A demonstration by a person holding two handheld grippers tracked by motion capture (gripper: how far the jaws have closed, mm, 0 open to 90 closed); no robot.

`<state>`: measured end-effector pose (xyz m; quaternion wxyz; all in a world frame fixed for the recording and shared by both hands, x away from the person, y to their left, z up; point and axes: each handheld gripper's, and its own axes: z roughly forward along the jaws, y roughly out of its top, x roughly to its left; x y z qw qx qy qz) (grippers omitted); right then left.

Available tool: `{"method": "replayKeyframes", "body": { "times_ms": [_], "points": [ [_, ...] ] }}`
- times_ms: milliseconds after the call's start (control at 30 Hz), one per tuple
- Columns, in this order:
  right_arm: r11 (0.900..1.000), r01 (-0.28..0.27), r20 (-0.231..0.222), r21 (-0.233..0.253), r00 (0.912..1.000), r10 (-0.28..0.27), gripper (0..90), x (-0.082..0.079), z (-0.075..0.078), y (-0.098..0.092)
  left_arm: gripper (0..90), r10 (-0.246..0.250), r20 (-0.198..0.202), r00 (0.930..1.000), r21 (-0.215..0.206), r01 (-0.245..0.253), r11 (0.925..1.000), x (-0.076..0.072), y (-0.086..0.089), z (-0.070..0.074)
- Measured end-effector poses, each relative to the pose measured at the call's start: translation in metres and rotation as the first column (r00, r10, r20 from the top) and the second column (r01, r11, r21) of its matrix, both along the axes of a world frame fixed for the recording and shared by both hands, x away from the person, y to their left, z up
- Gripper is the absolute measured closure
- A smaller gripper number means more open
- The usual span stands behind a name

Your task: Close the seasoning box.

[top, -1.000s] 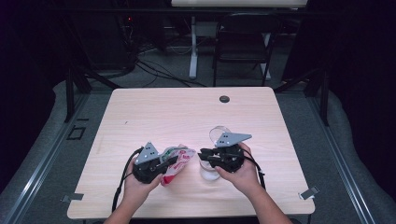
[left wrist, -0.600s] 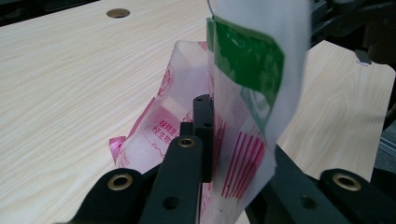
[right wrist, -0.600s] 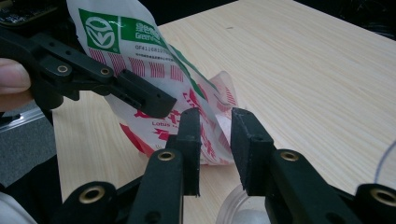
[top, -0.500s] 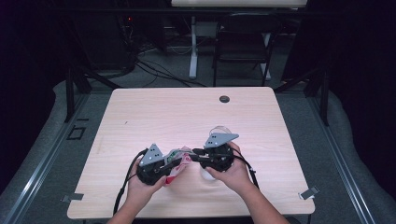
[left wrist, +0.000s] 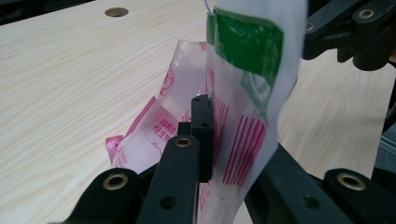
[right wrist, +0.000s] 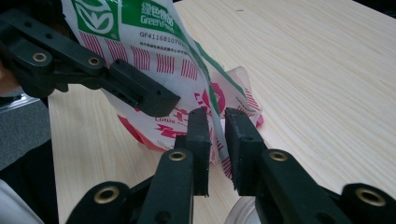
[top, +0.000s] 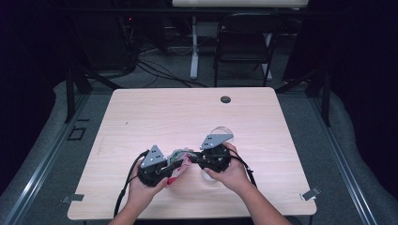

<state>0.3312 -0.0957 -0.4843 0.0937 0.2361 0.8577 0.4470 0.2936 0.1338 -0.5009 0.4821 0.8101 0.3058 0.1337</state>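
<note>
On the pale wood-grain worktop (top: 141, 117), in a dark room, a crinkly printed plastic bag (top: 180, 159) is pinched by the left gripper (top: 174, 161) and right gripper (top: 190, 159), near a black chair (top: 244, 44).

The printed plastic bag (top: 179, 159) sits on the table (top: 155, 112) near its front edge, between the left gripper (top: 172, 164) and right gripper (top: 193, 160). Far behind the bag, a round grommet (top: 225, 99) sits by the table's back edge.
</note>
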Motion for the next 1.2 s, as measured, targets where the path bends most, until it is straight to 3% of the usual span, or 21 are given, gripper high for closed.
{"method": "replayKeyframes", "body": {
  "times_ms": [167,367,500,600,700,867,1200],
  "points": [
    [1.0,-0.002,-0.007,-0.017,1.0,0.002,88.1,0.001,-0.001,0.001,84.6,0.002,0.006,1.0,-0.004,-0.002,1.0,-0.001,0.0,-0.001],
    [1.0,-0.005,-0.013,-0.016,0.9999,0.004,90.0,0.001,-0.001,0.0,79.3,0.018,0.014,0.9997,-0.002,-0.018,0.9998,-0.004,0.002,-0.002],
    [1.0,-0.011,-0.015,-0.012,0.9998,0.011,90.0,0.0,0.0,0.001,71.9,0.028,0.015,0.9995,-0.014,-0.028,0.9995,-0.005,0.005,-0.004],
    [1.0,-0.012,-0.016,-0.007,0.9998,0.012,90.0,0.0,0.0,0.002,59.0,0.054,0.028,0.9981,-0.019,-0.054,0.9984,-0.006,0.008,-0.007],
    [1.0,-0.015,-0.017,-0.005,0.9998,0.015,90.0,-0.001,0.001,0.002,51.7,0.069,0.028,0.9972,-0.027,-0.068,0.9973,-0.007,0.013,-0.01],
    [1.0,-0.021,-0.016,-0.004,0.9997,0.021,90.0,-0.001,0.003,0.004,45.1,0.084,0.042,0.9956,0.035,-0.085,0.9957,-0.01,0.014,-0.021],
    [1.0,-0.029,-0.017,0.008,0.9994,0.029,90.0,0.0,0.004,0.007,44.4,0.108,0.028,0.9937,0.077,-0.11,0.991,-0.011,0.012,-0.039]
  ]
}}
